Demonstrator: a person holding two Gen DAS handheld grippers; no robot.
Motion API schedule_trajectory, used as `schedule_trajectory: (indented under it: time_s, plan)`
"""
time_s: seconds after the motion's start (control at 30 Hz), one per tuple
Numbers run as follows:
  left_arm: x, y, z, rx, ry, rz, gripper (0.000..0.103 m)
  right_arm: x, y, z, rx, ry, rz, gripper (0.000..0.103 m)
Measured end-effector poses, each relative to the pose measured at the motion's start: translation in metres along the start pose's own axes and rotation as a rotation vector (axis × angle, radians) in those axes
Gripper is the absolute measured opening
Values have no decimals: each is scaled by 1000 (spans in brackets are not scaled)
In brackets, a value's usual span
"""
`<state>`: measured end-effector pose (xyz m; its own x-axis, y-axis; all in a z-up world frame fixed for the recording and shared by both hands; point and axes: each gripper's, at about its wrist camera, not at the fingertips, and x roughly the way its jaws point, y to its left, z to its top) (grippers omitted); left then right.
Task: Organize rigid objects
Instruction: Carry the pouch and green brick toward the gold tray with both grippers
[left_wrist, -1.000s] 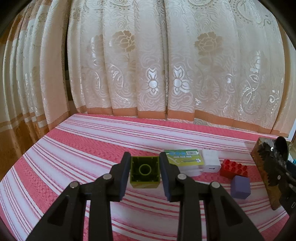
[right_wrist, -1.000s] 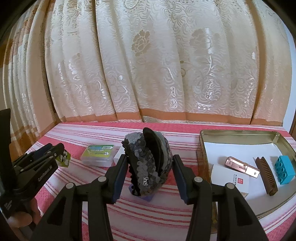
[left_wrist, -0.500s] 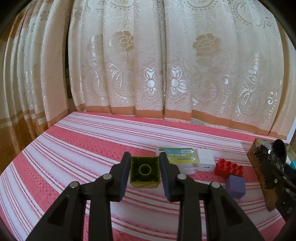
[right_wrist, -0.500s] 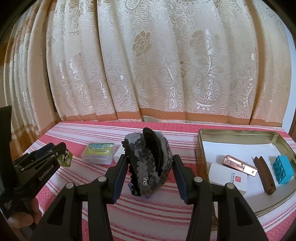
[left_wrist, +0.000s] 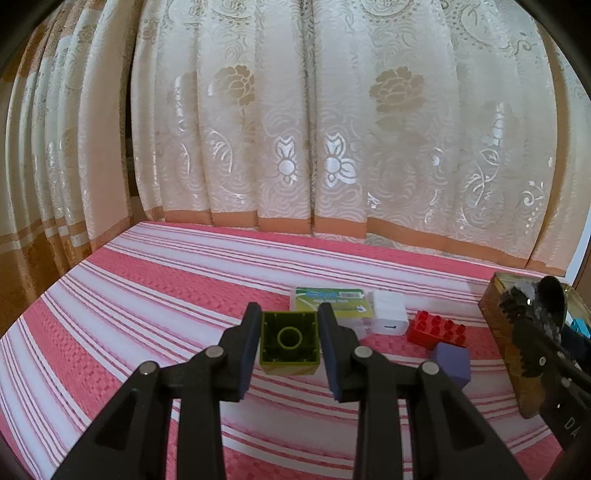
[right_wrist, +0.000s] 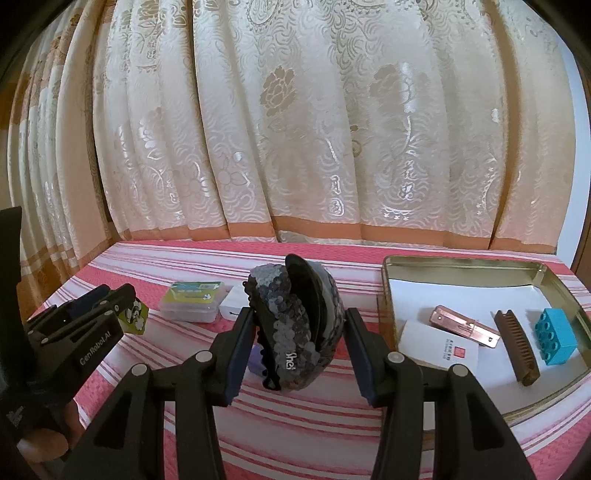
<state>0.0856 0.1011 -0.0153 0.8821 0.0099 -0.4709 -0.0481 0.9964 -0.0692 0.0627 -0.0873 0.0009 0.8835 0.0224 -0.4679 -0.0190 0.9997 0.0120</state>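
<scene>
Shifted rightward since earlier: left tool (left_wrist: 290, 334), pinching the green block (left_wrist: 290, 342) above the striped bench (left_wrist: 147, 295). Right tool (right_wrist: 300, 334) clamps the sequined hair clip (right_wrist: 295, 328). Beyond: red brick (left_wrist: 436, 329), metal tin (right_wrist: 461, 264).

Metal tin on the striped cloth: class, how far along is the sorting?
Done: the metal tin holds a blue brick, comb, clip and card. In hand: green brick (left gripper), sequined case (right gripper). Left: red brick, purple cube, charger, clear box.
</scene>
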Motion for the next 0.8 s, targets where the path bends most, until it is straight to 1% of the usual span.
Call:
schedule_trajectory:
  time_s: [0.33, 0.67, 0.8]
  plan:
    - [-8, -13, -4, 6, -5, -14, 30, -12, -21, -5, 1, -3, -17, 52]
    - [-16, -30, -9, 9, 2, -34, 30, -20, -29, -8, -20, -11, -22, 52]
    - [-18, -37, -10, 13, -4, -30, 30, -23, -33, -9, -21, -13, -28, 52]
